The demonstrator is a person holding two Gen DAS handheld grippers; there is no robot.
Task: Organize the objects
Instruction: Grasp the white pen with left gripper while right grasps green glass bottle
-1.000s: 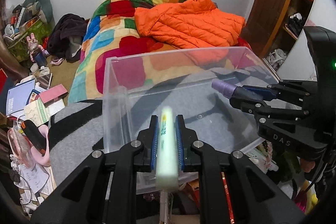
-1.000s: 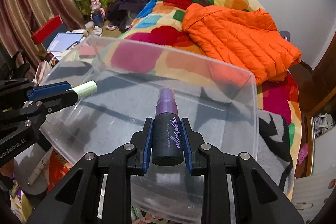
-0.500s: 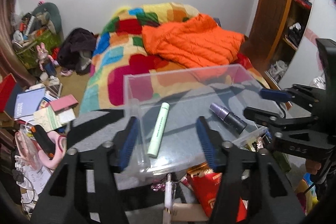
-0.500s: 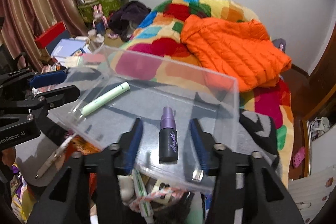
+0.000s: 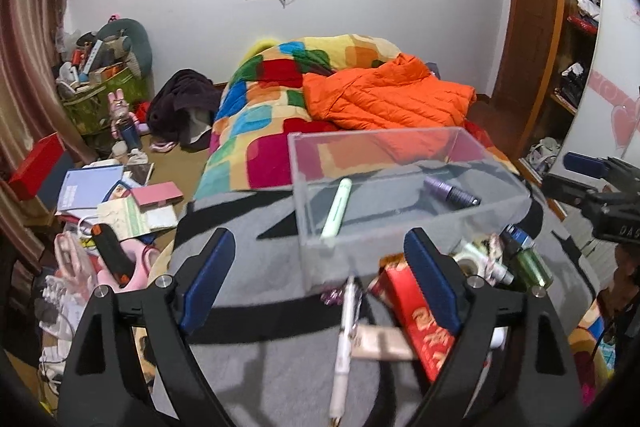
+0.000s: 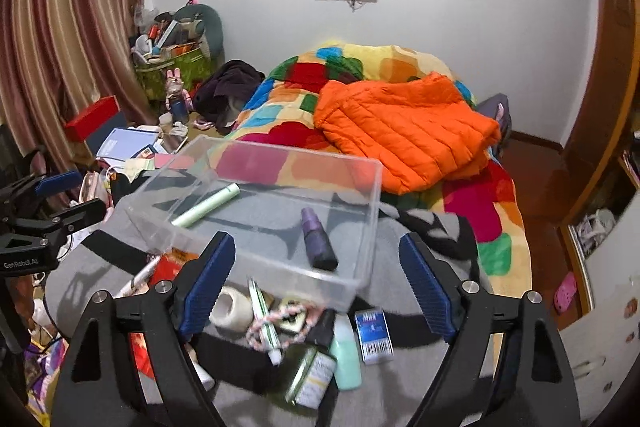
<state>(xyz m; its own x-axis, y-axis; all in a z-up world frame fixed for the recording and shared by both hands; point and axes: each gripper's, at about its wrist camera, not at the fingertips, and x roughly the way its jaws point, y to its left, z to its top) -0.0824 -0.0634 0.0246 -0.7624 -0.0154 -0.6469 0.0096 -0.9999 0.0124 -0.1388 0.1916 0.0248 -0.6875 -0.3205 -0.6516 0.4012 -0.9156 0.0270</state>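
Left wrist view: your left gripper stands released with nothing between its pads, its jaws having just been opening. The green tube lies inside the clear box, ahead of you. Nearer, a white pen lies between the open fingers, its long axis running away from you, probably your easiest next pick.

Right wrist view: your right gripper is likewise released and empty, jaws just opened. The purple bottle rests in the box, while the green glass bottle and toothpaste tube wait just below the fingers.
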